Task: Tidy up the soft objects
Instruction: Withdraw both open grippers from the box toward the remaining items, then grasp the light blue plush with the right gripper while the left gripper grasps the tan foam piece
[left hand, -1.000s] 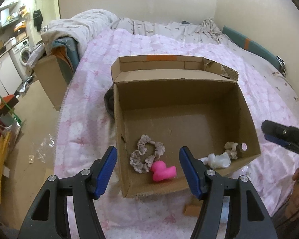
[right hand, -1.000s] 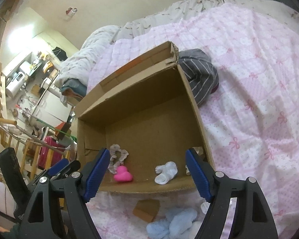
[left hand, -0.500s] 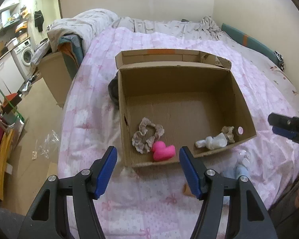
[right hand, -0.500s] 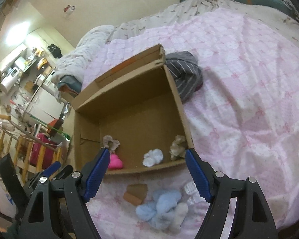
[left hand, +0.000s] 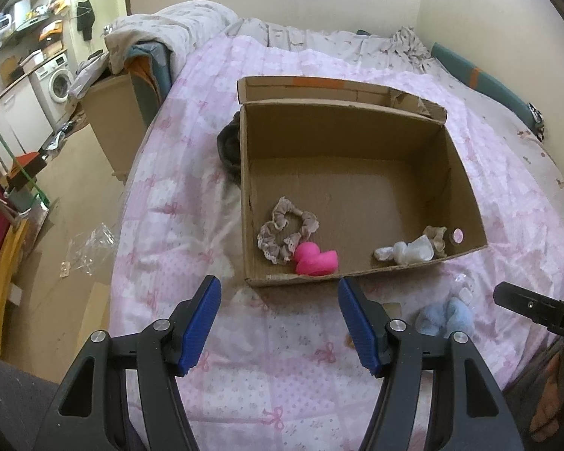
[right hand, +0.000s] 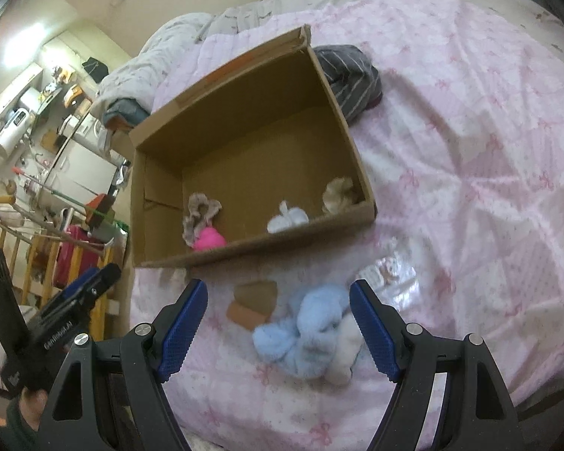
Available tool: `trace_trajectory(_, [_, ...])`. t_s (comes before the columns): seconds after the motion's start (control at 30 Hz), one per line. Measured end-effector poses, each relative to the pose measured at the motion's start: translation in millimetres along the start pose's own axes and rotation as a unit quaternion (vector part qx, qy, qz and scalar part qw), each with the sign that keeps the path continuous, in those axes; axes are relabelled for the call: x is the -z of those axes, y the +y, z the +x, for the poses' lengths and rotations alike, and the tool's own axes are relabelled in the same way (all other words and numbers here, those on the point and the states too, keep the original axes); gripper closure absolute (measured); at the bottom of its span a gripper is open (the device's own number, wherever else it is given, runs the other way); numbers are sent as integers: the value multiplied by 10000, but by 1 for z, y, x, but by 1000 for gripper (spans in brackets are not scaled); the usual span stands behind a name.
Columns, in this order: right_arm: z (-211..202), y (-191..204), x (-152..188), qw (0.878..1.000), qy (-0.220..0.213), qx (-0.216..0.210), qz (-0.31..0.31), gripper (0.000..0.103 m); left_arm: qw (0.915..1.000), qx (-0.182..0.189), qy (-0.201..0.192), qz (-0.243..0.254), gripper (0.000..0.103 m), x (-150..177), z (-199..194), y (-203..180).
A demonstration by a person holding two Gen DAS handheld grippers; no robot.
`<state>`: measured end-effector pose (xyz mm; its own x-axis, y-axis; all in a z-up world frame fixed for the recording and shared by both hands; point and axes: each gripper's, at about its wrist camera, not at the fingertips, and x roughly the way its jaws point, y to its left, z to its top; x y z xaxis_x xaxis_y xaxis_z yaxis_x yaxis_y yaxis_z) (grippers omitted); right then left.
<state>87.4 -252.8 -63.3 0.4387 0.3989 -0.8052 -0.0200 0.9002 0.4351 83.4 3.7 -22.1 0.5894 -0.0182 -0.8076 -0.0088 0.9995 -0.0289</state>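
An open cardboard box (left hand: 466, 188) (right hand: 349, 131) lies on the pink bedspread. Inside it are a beige scrunchie (left hand: 285, 231) (right hand: 199, 214), a pink plush (left hand: 316, 259) (right hand: 208, 240), a white soft piece (left hand: 406, 251) (right hand: 287, 220) and a tan scrunchie (left hand: 436, 235) (right hand: 338, 195). In front of the box a fluffy light-blue soft item (right hand: 308, 334) (left hand: 447, 317) rests on the bed, with a brown piece (right hand: 253, 302) beside it. My right gripper (right hand: 278, 329) is open, hovering with the blue item between its fingers' line of sight. My left gripper (left hand: 280, 323) is open and empty, short of the box.
A grey striped garment (right hand: 351, 75) lies beside the box. Clear crinkled plastic (right hand: 389, 272) sits on the bedspread near the blue item. To the left the bed edge drops to a floor with a washing machine (left hand: 58, 79) and a cardboard stand (left hand: 112, 120).
Both grippers have drawn back from the box toward the near bed edge. The blue fluffy item and brown piece have come into view between the right fingers. Openings are unchanged.
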Motion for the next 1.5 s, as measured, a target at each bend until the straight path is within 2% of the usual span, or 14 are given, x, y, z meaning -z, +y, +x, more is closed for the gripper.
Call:
trace_trajectory(0.17, [1, -24, 3, 9994, -44, 190, 285, 20, 9999, 39, 90, -76, 41, 1, 4, 1])
trace_trajectory(0.3, [4, -37, 1, 9985, -16, 110, 539, 20, 9998, 59, 168, -84, 41, 1, 9, -1])
trace_trajectory(0.4, [14, -39, 2, 9983, 179, 155, 539, 20, 9998, 49, 214, -26, 41, 3, 13, -4])
trace_trajectory(0.53, [32, -29, 7, 9982, 538, -3, 272, 20, 9996, 46, 264, 11, 41, 4, 17, -6])
trace_trajectory(0.67, [65, -15, 20, 9916, 1213, 443, -115, 20, 9995, 42, 324, 18, 41, 6, 20, -7])
trace_trajectory(0.73, [80, -12, 26, 9873, 1488, 517, -185, 20, 9994, 37, 350, 33, 41, 6, 22, -8])
trace_trajectory(0.9, [95, 5, 27, 9864, 1514, 507, -388, 20, 9992, 38, 404, 35, 41, 7, 27, -11])
trace_trajectory(1.07, [117, 29, 35, 9771, 1674, 856, -992, 9, 9989, 16, 469, 85, 41, 8, 32, -14])
trace_trajectory(1.23, [128, 50, 43, 9624, 1511, 1395, -1773, 9, 9987, 26, 511, -4, 41, 7, 35, -11])
trace_trajectory(1.3, [129, 53, 45, 9589, 1500, 1470, -1906, 13, 9985, 27, 535, -53, 41, 7, 37, -9])
trace_trajectory(1.4, [125, 56, 44, 9608, 1441, 1385, -1921, 29, 9983, 32, 569, -89, 41, 6, 39, -8])
trace_trajectory(1.47, [120, 56, 44, 9640, 1421, 1249, -1868, 53, 9981, 63, 610, -74, 41, 7, 41, -8])
trace_trajectory(1.5, [118, 55, 43, 9658, 1431, 1156, -1829, 58, 9979, 77, 640, -57, 41, 8, 42, -7])
